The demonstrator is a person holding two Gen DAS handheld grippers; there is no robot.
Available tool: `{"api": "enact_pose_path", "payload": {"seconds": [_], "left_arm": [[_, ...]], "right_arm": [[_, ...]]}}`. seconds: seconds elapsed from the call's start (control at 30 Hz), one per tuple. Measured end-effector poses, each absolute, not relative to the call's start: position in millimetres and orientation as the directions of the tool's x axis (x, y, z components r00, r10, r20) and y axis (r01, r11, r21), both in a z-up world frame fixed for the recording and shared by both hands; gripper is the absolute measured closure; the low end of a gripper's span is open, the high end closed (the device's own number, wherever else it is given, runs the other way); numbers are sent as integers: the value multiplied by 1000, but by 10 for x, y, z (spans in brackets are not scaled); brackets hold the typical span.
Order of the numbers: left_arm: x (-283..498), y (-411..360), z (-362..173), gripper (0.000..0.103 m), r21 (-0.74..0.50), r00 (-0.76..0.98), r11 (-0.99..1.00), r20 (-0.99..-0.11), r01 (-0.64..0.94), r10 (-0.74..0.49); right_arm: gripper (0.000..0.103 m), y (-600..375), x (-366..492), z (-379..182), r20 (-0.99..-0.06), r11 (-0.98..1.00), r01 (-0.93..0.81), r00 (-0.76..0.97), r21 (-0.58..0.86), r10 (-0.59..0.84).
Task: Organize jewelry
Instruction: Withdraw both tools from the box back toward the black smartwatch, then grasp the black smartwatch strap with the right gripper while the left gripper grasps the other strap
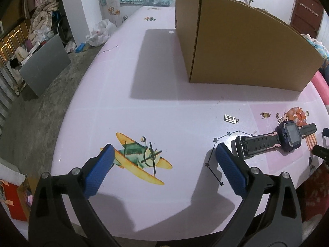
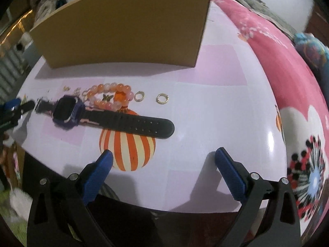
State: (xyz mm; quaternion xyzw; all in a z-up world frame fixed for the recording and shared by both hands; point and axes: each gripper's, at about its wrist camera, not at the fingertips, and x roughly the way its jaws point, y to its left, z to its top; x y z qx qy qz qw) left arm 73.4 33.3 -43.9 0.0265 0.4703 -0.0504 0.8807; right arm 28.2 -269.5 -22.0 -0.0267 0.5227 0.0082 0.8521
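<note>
A purple smartwatch (image 1: 290, 136) with a black strap lies flat on the pink table (image 1: 144, 107); it also shows in the right wrist view (image 2: 67, 111). Behind it lie an orange bead bracelet (image 2: 111, 97), two gold rings (image 2: 139, 96) (image 2: 162, 98), small gold charms (image 1: 265, 114) and a small silver abacus charm (image 1: 231, 119). My left gripper (image 1: 164, 154) is open and empty, its right finger (image 1: 228, 164) just short of the strap's buckle end. My right gripper (image 2: 164, 156) is open and empty, nearer the table's front edge than the strap.
A tall cardboard box (image 1: 236, 41) stands at the back of the table, also in the right wrist view (image 2: 127, 26). A pink floral blanket (image 2: 287, 82) lies right of the table. Printed plane (image 1: 139, 158) and balloon (image 2: 127, 148) pictures are on the tabletop. Floor clutter lies left.
</note>
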Motion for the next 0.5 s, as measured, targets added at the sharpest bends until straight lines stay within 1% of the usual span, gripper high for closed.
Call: {"api": "enact_pose_path", "payload": {"seconds": [0.07, 0.17, 0.27, 0.33, 0.37, 0.43, 0.47, 0.5], "left_arm": [[710, 341, -442, 8, -2, 557, 993, -828, 122, -70], [708, 353, -437, 8, -3, 550, 991, -832, 136, -78], [708, 370, -442, 8, -8, 557, 989, -826, 145, -88], [686, 382, -430, 8, -19, 569, 987, -815, 157, -106], [663, 396, -407, 8, -51, 576, 984, -805, 171, -141], [615, 423, -351, 9, -127, 584, 972, -781, 197, -221], [591, 427, -325, 9, -155, 588, 965, -768, 211, -252], [565, 423, -299, 11, -178, 593, 958, -755, 227, -280]], "right_arm": [[7, -2698, 271, -110, -881, 999, -23, 474, -22, -9], [7, -2633, 246, 98, -836, 994, -72, 538, 82, 108], [7, -2452, 246, 246, -780, 971, -178, 580, 160, 235], [16, -2307, 304, 244, -772, 954, -235, 565, 185, 289], [18, -2251, 350, 225, -776, 950, -252, 556, 186, 299], [28, -2122, 430, 179, -783, 941, -285, 536, 182, 314], [29, -2091, 487, 155, -786, 937, -299, 528, 180, 320], [31, -2049, 519, 137, -789, 934, -309, 524, 176, 322]]}}
